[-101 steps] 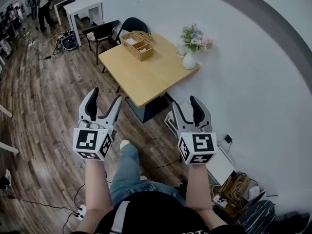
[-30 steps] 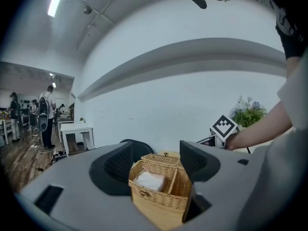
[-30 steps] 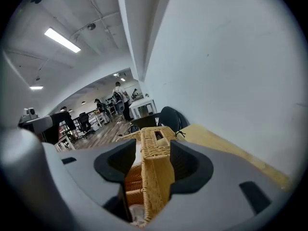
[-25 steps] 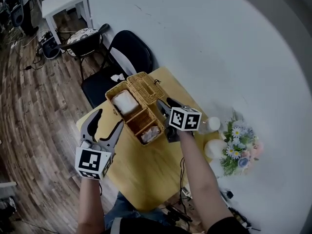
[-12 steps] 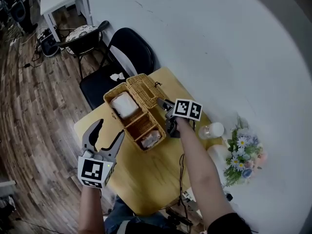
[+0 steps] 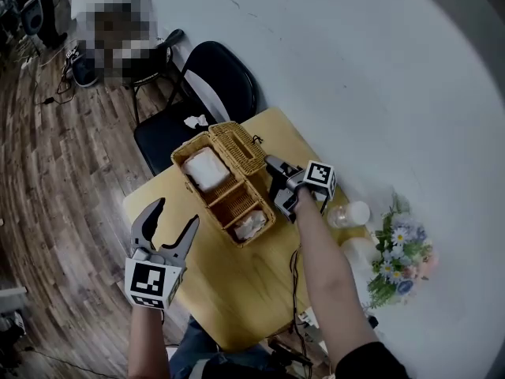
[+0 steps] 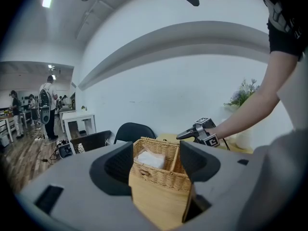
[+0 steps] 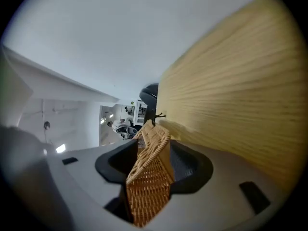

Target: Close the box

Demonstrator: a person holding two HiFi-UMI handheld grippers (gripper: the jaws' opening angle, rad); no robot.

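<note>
A wicker box (image 6: 225,192) stands open on the yellow table (image 6: 237,290), with a white packet (image 6: 205,168) in one compartment and another (image 6: 251,226) in the other. Its lid (image 6: 237,148) hangs open on the far right side. My right gripper (image 6: 274,181) is at the lid's edge; in the right gripper view the lid (image 8: 149,177) stands between the jaws of this gripper (image 8: 154,165), which are closing. My left gripper (image 6: 175,214) hovers open and empty above the table's near left, facing the box (image 7: 161,174).
A black chair (image 6: 213,85) stands behind the table. A bottle (image 6: 351,214) and a vase of flowers (image 6: 398,251) sit on the table's right end, near my right arm. A white table (image 7: 79,121) and people (image 7: 48,105) are far off at the left.
Four seconds ago both grippers were held up away from the table. Over the last second the right gripper has slid along the box's right side to the lid's edge; the left has hardly moved.
</note>
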